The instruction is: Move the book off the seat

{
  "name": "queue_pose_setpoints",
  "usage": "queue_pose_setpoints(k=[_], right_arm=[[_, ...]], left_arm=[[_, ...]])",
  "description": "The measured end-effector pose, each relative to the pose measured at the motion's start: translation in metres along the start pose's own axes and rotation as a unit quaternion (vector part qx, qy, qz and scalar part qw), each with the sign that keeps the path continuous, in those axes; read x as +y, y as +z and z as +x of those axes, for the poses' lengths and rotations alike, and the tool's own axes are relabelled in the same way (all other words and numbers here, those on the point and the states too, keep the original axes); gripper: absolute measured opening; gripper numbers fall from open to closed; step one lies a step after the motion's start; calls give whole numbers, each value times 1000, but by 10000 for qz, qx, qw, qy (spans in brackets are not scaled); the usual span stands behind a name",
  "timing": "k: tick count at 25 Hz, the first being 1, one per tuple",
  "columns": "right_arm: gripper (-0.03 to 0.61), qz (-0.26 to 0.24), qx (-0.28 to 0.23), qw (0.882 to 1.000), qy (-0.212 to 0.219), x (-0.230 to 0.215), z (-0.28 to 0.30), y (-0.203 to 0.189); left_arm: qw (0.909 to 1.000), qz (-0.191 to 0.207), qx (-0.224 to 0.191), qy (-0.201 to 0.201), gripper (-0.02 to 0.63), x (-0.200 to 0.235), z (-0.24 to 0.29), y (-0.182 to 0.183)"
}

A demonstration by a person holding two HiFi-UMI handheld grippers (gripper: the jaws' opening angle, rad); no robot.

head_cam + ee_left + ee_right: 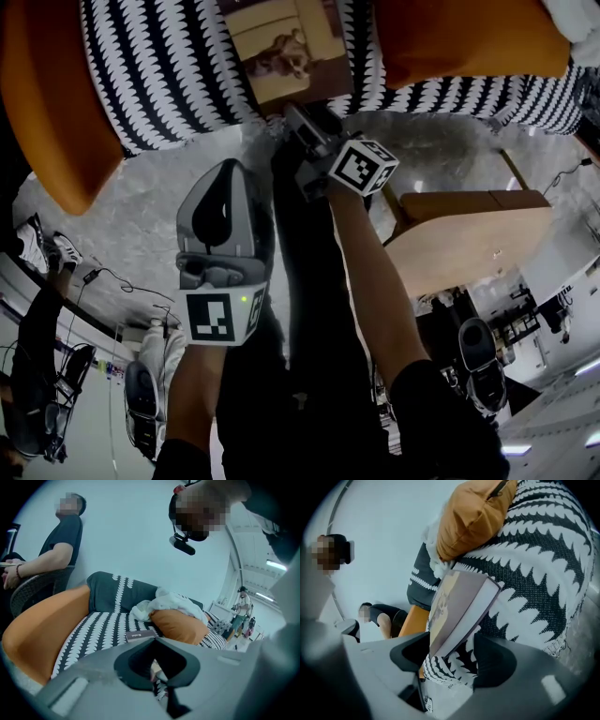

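Observation:
The book [281, 49] lies on the black-and-white patterned sofa seat [178, 66], near its front edge. My right gripper [296, 114] reaches up to that edge. In the right gripper view the book [461, 605] has its near corner between the wide-apart jaws of the right gripper [454, 645], and patterned fabric shows in the gap beside it, so the gripper is open. My left gripper [229, 171] hangs lower over the floor, jaws together and empty. In the left gripper view the book [140, 635] lies flat beyond the left gripper [156, 641].
Orange cushions [52, 103] [469, 37] flank the book on the sofa. A white cloth [168, 603] lies on the far cushion. A wooden side table [469, 234] stands right of my right arm. A seated person [56, 550] is beside the sofa's far end.

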State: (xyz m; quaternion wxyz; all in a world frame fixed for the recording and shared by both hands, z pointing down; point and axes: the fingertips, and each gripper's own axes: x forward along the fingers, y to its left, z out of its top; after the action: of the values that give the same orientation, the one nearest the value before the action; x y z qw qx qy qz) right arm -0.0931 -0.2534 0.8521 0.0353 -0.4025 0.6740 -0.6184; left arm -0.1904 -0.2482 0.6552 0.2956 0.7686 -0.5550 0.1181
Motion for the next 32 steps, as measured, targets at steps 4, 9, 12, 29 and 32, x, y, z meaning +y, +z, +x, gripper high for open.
queue_pose_setpoints(k=[4, 9, 12, 29, 32], right_arm=[[291, 25, 2, 10000, 57, 5, -2, -3], [291, 234, -37, 9996, 179, 18, 13, -11], [285, 298, -54, 9995, 91, 29, 19, -2], [233, 507, -27, 9987, 99, 7, 12, 14], [225, 452, -7, 9990, 40, 3, 14, -4]], left_arm=[[10000, -12, -3, -2, 6, 0, -6, 0], [10000, -30, 25, 9, 6, 13, -19, 1], [10000, -27, 35, -5, 6, 12, -22, 12], [10000, -3, 34, -11, 6, 0, -3, 5], [10000, -7, 12, -11, 6, 8, -11, -8]])
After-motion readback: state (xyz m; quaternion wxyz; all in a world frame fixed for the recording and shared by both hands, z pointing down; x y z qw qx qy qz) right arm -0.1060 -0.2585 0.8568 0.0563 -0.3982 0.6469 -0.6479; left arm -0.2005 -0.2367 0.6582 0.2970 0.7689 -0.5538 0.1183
